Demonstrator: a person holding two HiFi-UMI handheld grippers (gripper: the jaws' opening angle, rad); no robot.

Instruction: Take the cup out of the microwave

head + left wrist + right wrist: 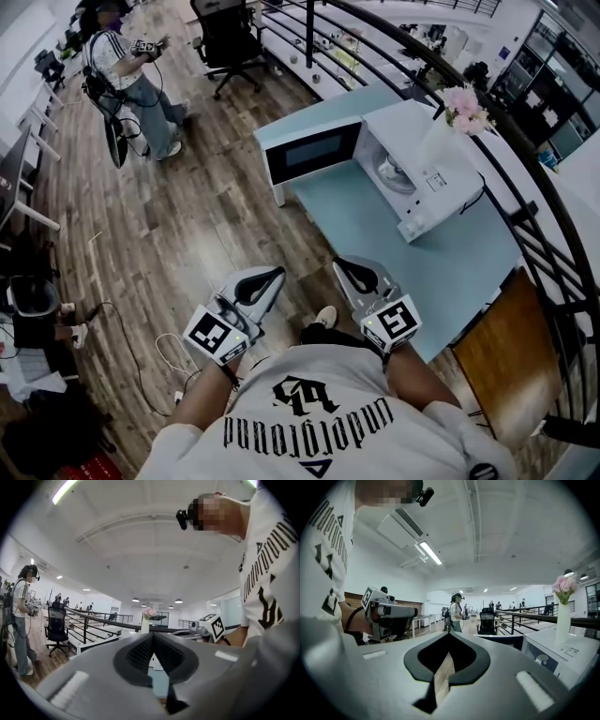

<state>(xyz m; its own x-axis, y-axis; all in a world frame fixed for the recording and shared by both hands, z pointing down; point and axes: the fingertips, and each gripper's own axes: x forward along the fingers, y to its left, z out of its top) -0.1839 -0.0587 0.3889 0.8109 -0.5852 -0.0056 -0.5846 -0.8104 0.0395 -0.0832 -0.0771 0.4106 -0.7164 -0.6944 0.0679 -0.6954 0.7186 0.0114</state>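
Observation:
The white microwave [427, 178] stands on the pale blue table [375, 234] with its door [309, 150] swung wide to the left. Inside the cavity sits a white cup [394, 174], also visible low at the right in the right gripper view as the cup [542, 658]. A white vase with pink flowers [457, 111] stands on the microwave's top. My left gripper [277, 274] and right gripper [340, 264] hover side by side short of the table's near edge, well apart from the microwave. Both are shut and hold nothing: left gripper [153, 636], right gripper [449, 635].
A black railing [525, 216] curves behind the table. A wooden panel [497, 347] stands to the table's right. On the wood floor, a person [127, 80] stands far left, with an office chair [230, 42] beyond and cables [169, 347] near my feet.

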